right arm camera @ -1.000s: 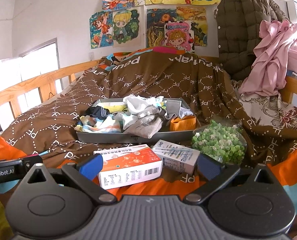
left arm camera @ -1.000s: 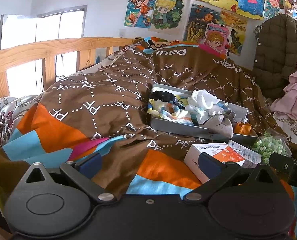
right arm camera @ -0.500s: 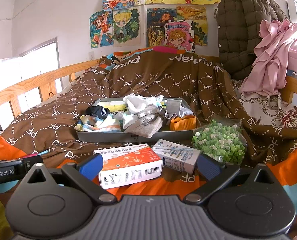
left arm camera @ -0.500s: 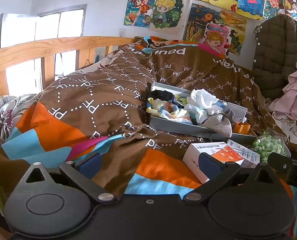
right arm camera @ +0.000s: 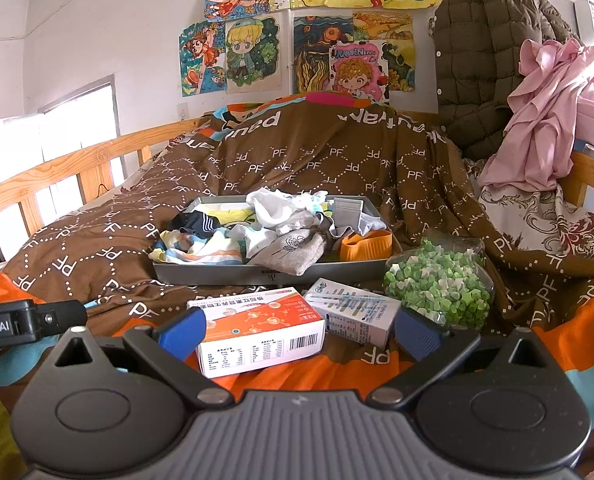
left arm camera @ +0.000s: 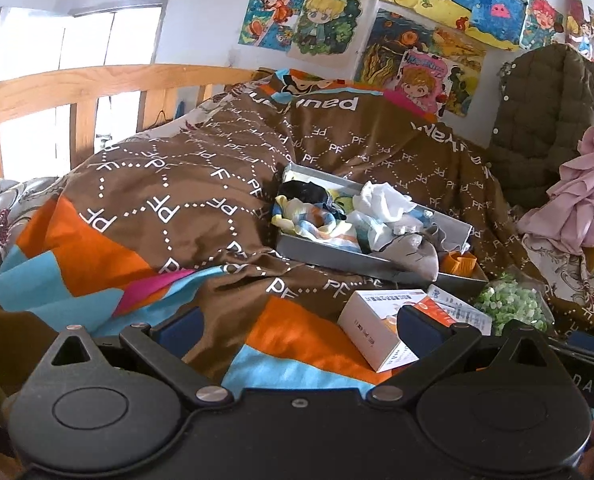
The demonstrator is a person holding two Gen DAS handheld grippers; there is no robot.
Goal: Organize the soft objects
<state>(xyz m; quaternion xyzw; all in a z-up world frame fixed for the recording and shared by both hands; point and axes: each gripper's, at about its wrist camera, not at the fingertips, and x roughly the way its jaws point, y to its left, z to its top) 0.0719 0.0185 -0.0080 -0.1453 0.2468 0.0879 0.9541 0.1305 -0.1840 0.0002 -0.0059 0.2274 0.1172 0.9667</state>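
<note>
Two grippers occupy the bottom of their respective views, each with its jaws spread wide apart and nothing held between them. In the right wrist view, the right gripper (right arm camera: pixel 299 334) hovers low over the bedding, its blue pads (right arm camera: pixel 183 332) framing an orange-and-white box (right arm camera: pixel 257 330) and a smaller blue-and-white box (right arm camera: pixel 355 312) that lie just beside each other on the brown patterned quilt (right arm camera: pixel 297 160). Above the boxes, at frame centre, a grey tray (right arm camera: pixel 233 274) rests on the quilt and holds a loose pile of soft items: a grey sock (right arm camera: pixel 289 250) draped over the near rim, a striped cloth (right arm camera: pixel 201 250) at the left end, a dark garment (right arm camera: pixel 195 220) behind it, and white fabric (right arm camera: pixel 275 206) toward the back. An orange cup (right arm camera: pixel 367 245) sits at the tray's right end. To the right of the tray, a clear bag of green pieces (right arm camera: pixel 439 284) lies near the blue-and-white box. In the left wrist view, the left gripper (left arm camera: pixel 297 326) sits at lower centre, with the same tray (left arm camera: pixel 329 252) at centre right. A pink garment (right arm camera: pixel 549 120) hangs at the right of the frame beside a quilted olive jacket (right arm camera: pixel 481 60), and drawings (right arm camera: pixel 257 52) cover the upper wall.
</note>
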